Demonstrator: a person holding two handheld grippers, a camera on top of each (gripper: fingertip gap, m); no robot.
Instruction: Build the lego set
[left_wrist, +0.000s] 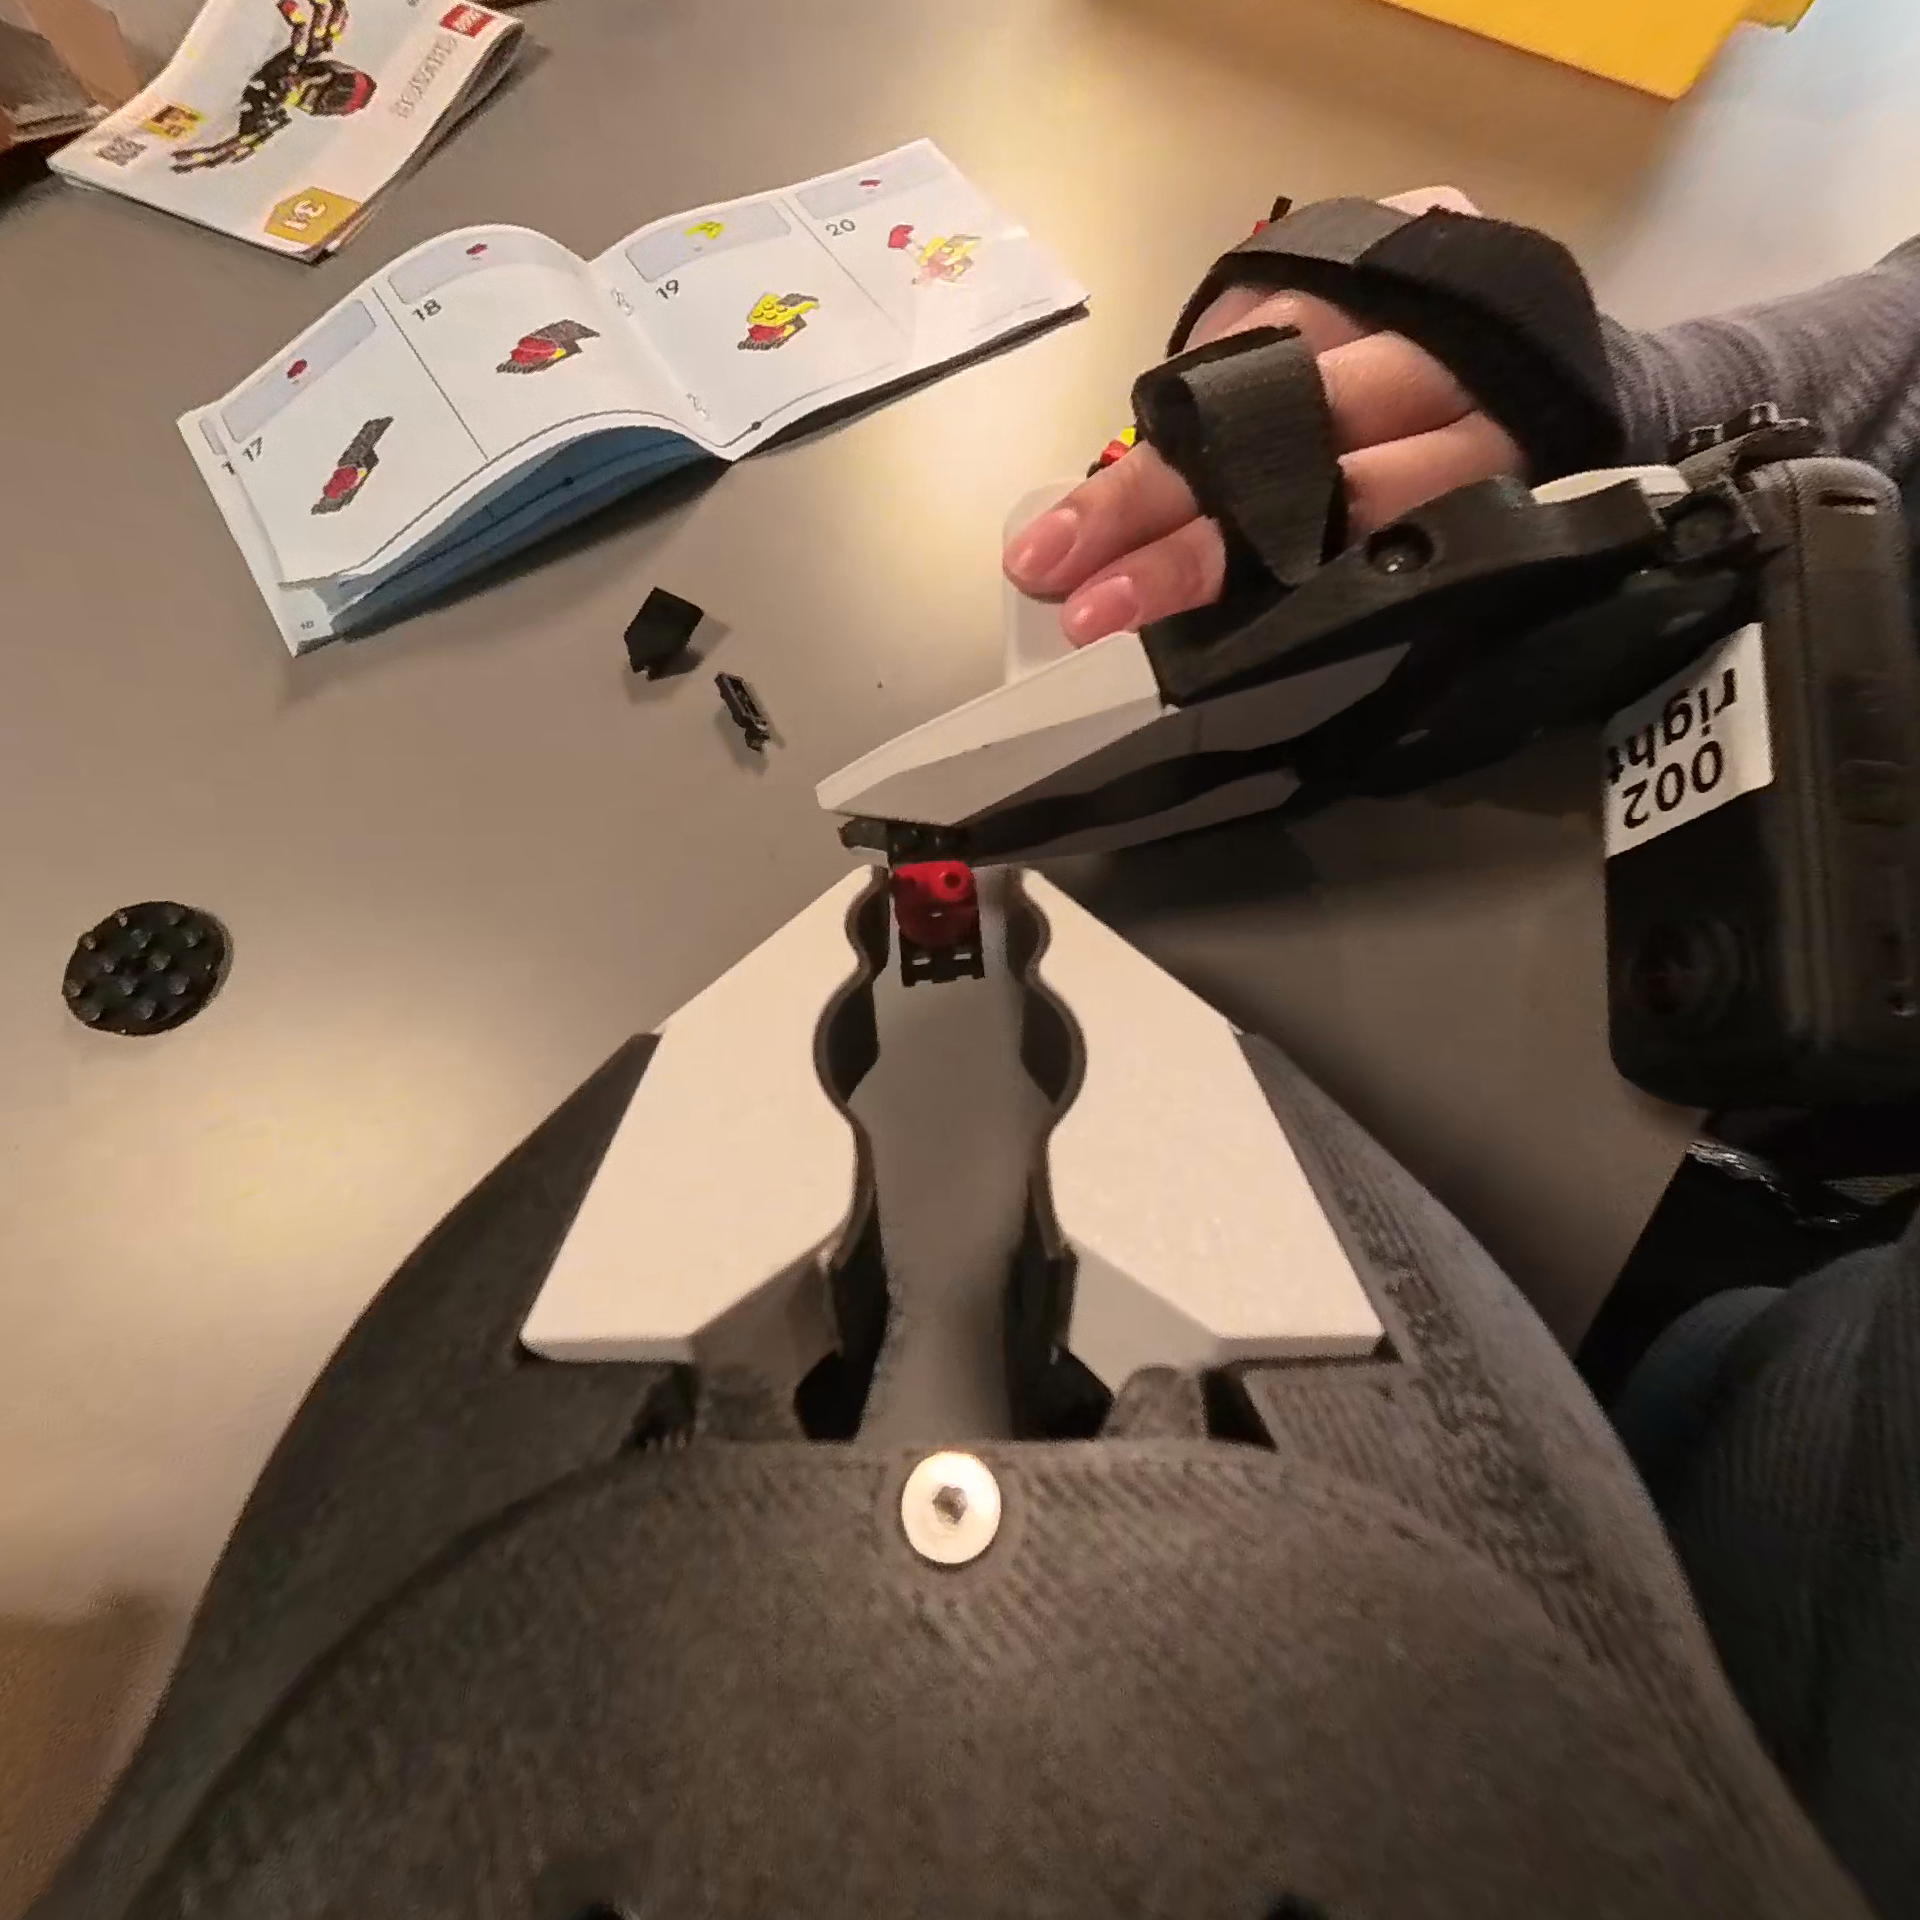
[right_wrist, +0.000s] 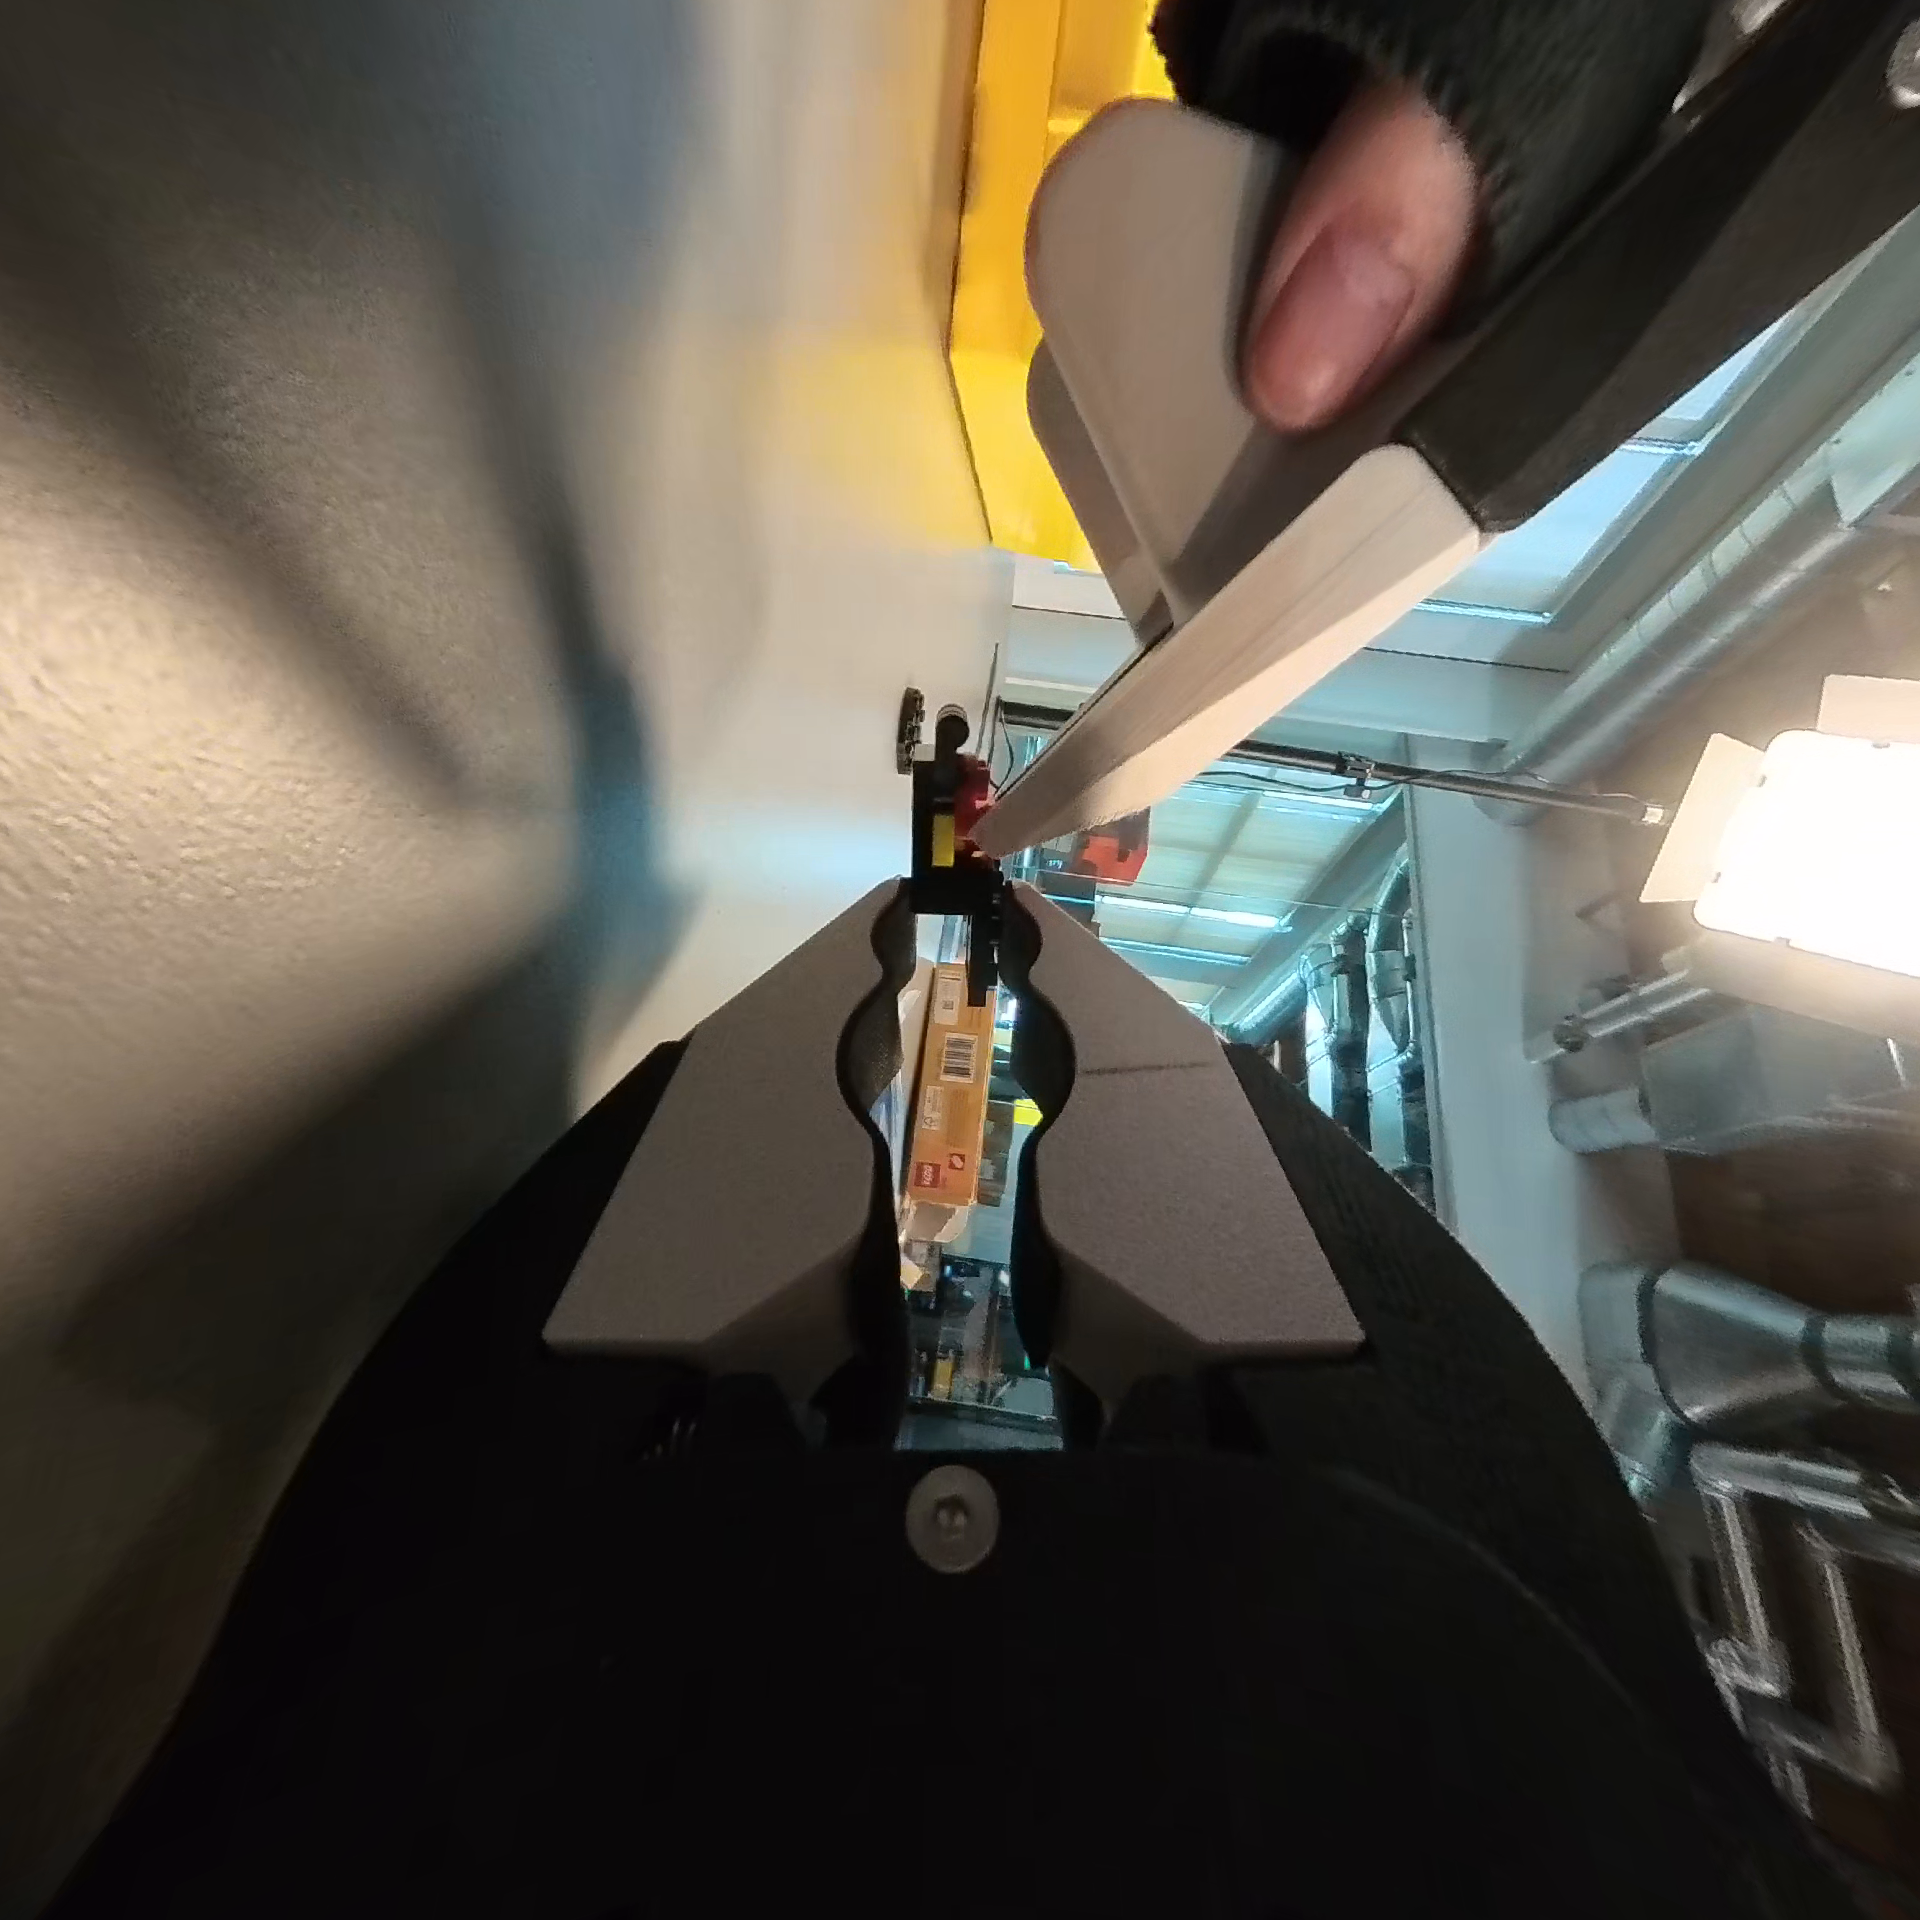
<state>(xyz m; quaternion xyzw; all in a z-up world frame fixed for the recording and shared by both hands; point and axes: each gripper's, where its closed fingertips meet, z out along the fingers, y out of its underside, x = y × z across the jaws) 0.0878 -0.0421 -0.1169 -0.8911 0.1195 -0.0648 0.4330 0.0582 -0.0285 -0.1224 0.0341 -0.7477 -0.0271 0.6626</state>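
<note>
In the left wrist view my left gripper (left_wrist: 940, 883) is shut on a small red and black lego piece (left_wrist: 933, 920), held above the table. My right gripper (left_wrist: 883, 831) comes in from the right, shut on a thin black plate (left_wrist: 902, 834) that sits against the top of the red piece. In the right wrist view my right gripper (right_wrist: 961, 891) grips a black assembly with a yellow part (right_wrist: 940, 847). The red piece (right_wrist: 971, 795) sits on its side, and the left gripper (right_wrist: 992, 831) touches it from the upper right.
An open instruction booklet (left_wrist: 623, 395) and a closed one (left_wrist: 301, 114) lie on the grey table (left_wrist: 416, 831). Loose on the table are a black round plate (left_wrist: 145, 966), a black slope brick (left_wrist: 663, 632) and a small black piece (left_wrist: 743, 709). A yellow box (left_wrist: 1558, 31) stands at the far edge.
</note>
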